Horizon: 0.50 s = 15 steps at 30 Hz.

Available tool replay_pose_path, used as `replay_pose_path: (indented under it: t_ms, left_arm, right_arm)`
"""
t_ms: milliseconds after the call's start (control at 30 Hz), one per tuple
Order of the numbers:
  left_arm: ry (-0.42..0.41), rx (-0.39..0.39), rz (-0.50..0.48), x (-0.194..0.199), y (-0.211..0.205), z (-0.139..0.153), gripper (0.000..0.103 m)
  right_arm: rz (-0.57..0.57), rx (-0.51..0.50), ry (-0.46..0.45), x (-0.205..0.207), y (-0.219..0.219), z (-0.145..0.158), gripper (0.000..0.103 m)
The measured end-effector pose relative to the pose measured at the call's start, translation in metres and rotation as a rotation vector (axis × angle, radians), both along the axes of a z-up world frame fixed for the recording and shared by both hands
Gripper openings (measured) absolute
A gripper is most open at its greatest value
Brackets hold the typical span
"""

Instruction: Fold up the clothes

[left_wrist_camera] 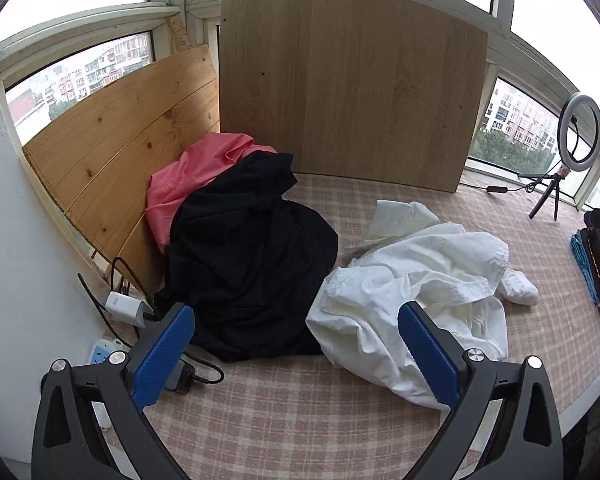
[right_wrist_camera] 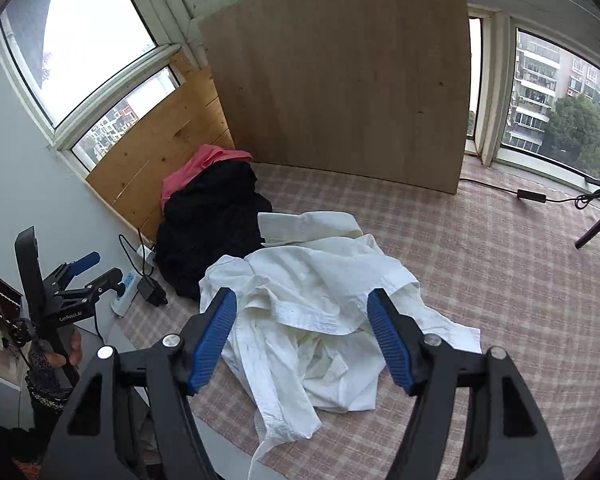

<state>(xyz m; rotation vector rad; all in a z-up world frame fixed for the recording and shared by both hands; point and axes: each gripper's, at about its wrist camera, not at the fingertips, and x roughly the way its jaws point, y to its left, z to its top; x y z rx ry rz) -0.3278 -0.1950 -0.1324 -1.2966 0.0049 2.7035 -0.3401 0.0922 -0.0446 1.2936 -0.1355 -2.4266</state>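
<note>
White shirt (right_wrist_camera: 320,300) lies crumpled on the checked mat (right_wrist_camera: 500,280) beside a black garment (left_wrist_camera: 244,256). Left gripper (left_wrist_camera: 296,356) and right gripper (right_wrist_camera: 302,344) hover wide, empty. Spreading apparently pending; next, pinch two edges.

Grey daylight comes through white-framed windows (left_wrist_camera: 80,68) from 9 to 3 o'clock. Two wooden boards (left_wrist_camera: 352,84) lean at 12 o'clock on the pink checked worktop (left_wrist_camera: 300,412).

- Pink garment (left_wrist_camera: 188,176): largely buried under the black garment (left_wrist_camera: 252,248).
- Folded stack (left_wrist_camera: 598,268): cut off at the right edge; items indistinguishable.
- Power strip (left_wrist_camera: 104,354): partly hidden behind the left gripper's fingers (left_wrist_camera: 164,356).
- Tripod leg (right_wrist_camera: 598,220): cut off by the right wrist view's edge.
</note>
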Motion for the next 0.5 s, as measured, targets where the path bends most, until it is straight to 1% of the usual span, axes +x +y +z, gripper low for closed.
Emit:
replay_pose_path:
  t_ms: [67,133,167,267,300,333,400,433,467,500]
  left_arm:
    - [-0.055,-0.006,-0.053,-0.015,0.019,-0.019,0.102]
    - [-0.089,-0.020,-0.099,-0.025,0.040,-0.036,0.102]
    - [-0.099,-0.033,-0.112,-0.028,0.048,-0.042,0.102]
    - [-0.123,-0.080,-0.122,-0.029,0.062,-0.056,0.102]
    - [-0.129,-0.080,-0.124,-0.027,0.062,-0.057,0.102]
    - [-0.134,-0.080,-0.125,-0.024,0.062,-0.058,0.102]
    - [-0.129,-0.085,-0.113,-0.020,0.054,-0.054,0.102]
    - [-0.121,-0.091,-0.104,-0.018,0.050,-0.051,0.102]
    - [-0.114,-0.097,-0.095,-0.016,0.045,-0.049,0.102]
    - [-0.106,-0.102,-0.086,-0.013,0.041,-0.046,0.102]
  right_arm:
    - [-0.058,0.057,-0.028,-0.002,0.017,-0.024,0.073]
    - [-0.067,0.099,-0.087,-0.015,0.017,-0.057,0.073]
    - [-0.060,0.087,-0.127,-0.021,0.014,-0.076,0.073]
    - [-0.057,-0.058,-0.242,-0.041,-0.004,-0.123,0.073]
    - [-0.064,-0.084,-0.266,-0.049,-0.010,-0.135,0.073]
    - [-0.076,-0.088,-0.280,-0.057,-0.017,-0.145,0.073]
    - [-0.107,-0.057,-0.279,-0.072,-0.028,-0.160,0.073]
    - [-0.114,-0.046,-0.273,-0.078,-0.033,-0.164,0.059]
    - [-0.115,-0.042,-0.264,-0.081,-0.036,-0.164,0.015]
    - [-0.110,-0.057,-0.256,-0.082,-0.036,-0.160,0.005]
